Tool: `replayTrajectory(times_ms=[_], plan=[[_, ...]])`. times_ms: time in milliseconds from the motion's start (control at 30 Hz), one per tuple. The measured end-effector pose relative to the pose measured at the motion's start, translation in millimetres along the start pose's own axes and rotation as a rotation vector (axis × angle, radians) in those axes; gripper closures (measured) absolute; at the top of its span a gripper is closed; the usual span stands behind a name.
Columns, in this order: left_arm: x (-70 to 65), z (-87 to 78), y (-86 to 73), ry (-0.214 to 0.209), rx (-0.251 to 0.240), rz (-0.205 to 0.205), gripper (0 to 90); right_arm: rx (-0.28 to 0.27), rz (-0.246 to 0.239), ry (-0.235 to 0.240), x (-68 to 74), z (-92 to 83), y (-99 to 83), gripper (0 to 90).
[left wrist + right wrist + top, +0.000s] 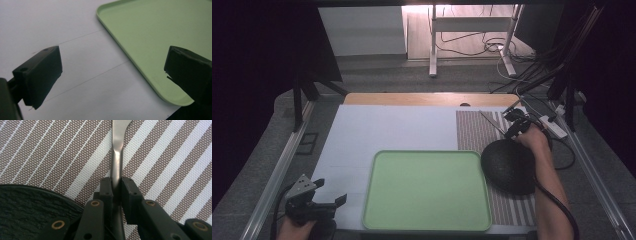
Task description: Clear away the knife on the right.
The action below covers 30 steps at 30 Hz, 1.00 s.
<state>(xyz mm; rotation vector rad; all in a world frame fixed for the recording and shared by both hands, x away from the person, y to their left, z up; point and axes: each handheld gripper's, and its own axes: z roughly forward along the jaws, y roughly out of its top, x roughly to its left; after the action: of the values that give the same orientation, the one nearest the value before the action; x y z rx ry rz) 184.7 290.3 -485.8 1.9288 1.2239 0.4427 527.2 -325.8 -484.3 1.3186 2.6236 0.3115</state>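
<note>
Utensil: metal handle (117, 162) on the striped placemat (175, 170), just beyond the black plate (27, 207); its head is cut off, perhaps a fork.
Right gripper (117, 191): pinching that handle.
Left gripper (112, 75): jaws spread, beside the empty green tray (150, 32).

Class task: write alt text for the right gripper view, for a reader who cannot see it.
The right tongs are closed on the handle of a metal utensil lying on a brown-and-white striped placemat. A dark textured plate sits at lower left.
</note>
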Motion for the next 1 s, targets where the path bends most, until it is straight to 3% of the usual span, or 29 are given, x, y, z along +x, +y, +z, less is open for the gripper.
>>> replayTrajectory(times_ms=[133, 200, 233, 300, 600, 733, 1000], plan=[[0.1, 0.2, 0.3, -0.001, 0.0, -0.002, 2.5, -0.03, 0.001, 0.042, -7.6, -1.0, -4.6, 79.9], [0.4, 0.3, 0.3, -0.002, 0.0, -0.005, 2.5, -0.052, 0.013, 0.02, -12.6, -2.8, -7.4, 80.0], [0.5, 0.3, 0.3, -0.003, 0.0, -0.005, 2.5, -0.082, 0.033, 0.039, -18.0, -6.0, -10.6, 80.0], [0.4, 0.3, 0.3, -0.002, 0.0, -0.005, 2.5, -0.109, 0.04, 0.024, -21.7, -10.7, -12.9, 80.0], [0.6, 0.4, 0.4, -0.001, 0.001, -0.009, 2.5, -0.155, 0.091, 0.004, -33.5, -29.4, -21.0, 80.0], [0.8, 0.3, 0.4, -0.002, 0.001, -0.011, 2.5, -0.174, 0.086, 0.033, -26.2, -36.8, -25.2, 80.0], [0.9, 0.0, 0.0, -0.003, -0.002, -0.01, 2.5, -0.187, 0.109, 0.1, 6.7, -43.5, -29.8, 79.9]])
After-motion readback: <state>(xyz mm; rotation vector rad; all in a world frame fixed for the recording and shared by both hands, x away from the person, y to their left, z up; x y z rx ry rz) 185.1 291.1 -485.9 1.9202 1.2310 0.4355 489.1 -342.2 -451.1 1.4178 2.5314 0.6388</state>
